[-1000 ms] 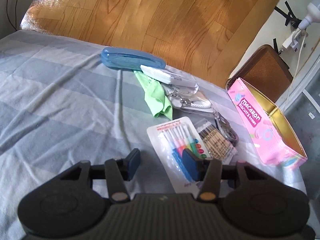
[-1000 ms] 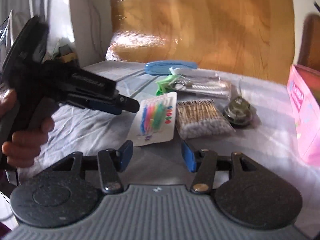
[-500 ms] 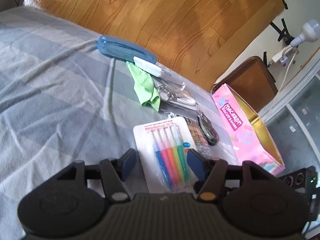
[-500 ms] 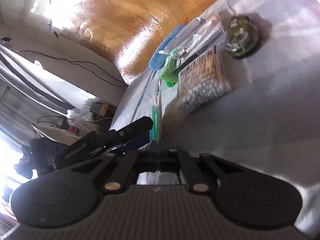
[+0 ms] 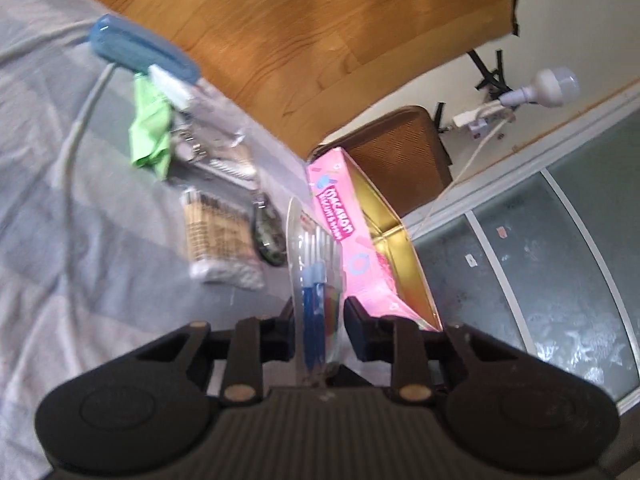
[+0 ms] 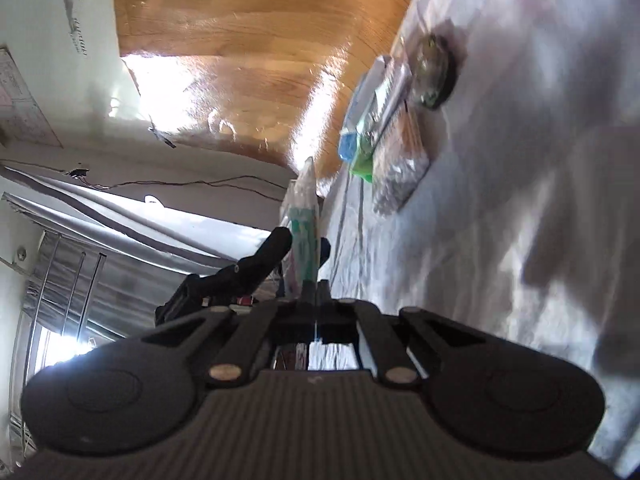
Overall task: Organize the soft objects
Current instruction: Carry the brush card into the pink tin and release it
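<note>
Since the earlier frame you have lifted the brush pack [image 5: 316, 280] off the striped blanket [image 5: 80, 240], where it lay flat, and it now stands on edge in the air, held from both sides. Your right gripper [image 6: 316, 280] is pressed tight on the card's edge, the jaws nearly meeting with only the thin card between them. Your left gripper [image 5: 318, 322] brackets the same pack across its blister, one pad on either side; the pads look close against it, but you cannot tell from the left wrist view whether they truly pinch it (motion blur softens the edges). In the right wrist view that left gripper [image 6: 276, 252] shows as a dark finger just beside the pack [image 6: 306, 216].

Behind the pack, the cotton swab bag [image 5: 218, 236] lies on the blanket with a dark keyring charm [image 5: 268, 236] just beside it. Farther back are a green cloth [image 5: 150, 136], a clear bag of metal bits [image 5: 212, 148] and a blue case [image 5: 140, 50]. On the right, the open pink box [image 5: 340, 232] sits at the blanket's edge, near the pack's tip.
</note>
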`<action>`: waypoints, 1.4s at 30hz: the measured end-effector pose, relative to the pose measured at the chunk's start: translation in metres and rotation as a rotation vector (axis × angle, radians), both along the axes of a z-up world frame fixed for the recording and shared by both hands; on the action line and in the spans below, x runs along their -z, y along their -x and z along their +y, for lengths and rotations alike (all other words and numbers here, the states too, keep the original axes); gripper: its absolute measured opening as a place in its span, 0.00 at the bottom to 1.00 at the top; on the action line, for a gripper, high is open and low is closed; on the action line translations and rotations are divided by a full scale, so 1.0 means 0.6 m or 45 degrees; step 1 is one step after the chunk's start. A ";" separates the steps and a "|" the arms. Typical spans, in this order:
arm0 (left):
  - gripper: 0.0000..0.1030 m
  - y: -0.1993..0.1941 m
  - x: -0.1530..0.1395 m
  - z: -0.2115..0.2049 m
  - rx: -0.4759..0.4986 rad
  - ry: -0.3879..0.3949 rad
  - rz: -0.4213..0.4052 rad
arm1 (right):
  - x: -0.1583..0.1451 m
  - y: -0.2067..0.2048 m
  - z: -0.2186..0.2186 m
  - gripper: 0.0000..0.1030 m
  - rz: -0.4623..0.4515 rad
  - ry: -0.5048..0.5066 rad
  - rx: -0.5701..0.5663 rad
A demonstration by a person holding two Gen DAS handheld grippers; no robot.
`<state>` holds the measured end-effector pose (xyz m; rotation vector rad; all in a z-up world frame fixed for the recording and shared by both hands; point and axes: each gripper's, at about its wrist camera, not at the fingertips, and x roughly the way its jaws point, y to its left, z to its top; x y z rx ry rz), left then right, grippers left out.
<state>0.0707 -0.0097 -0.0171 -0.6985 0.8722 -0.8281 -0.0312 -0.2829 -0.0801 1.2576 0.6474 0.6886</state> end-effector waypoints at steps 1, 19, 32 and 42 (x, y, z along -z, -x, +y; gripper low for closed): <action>0.23 -0.001 -0.019 -0.023 0.032 -0.021 -0.055 | -0.012 0.003 -0.015 0.04 -0.037 0.014 0.035; 0.37 -0.107 -0.075 -0.437 0.365 -0.237 -0.268 | -0.073 -0.018 -0.235 0.08 -0.249 0.714 0.717; 0.39 -0.101 -0.085 -0.440 0.279 -0.373 -0.275 | -0.089 0.007 -0.214 0.18 -0.273 1.072 0.891; 0.42 -0.024 -0.159 -0.202 0.059 -0.311 -0.571 | -0.164 0.068 -0.106 0.28 -0.585 1.048 0.772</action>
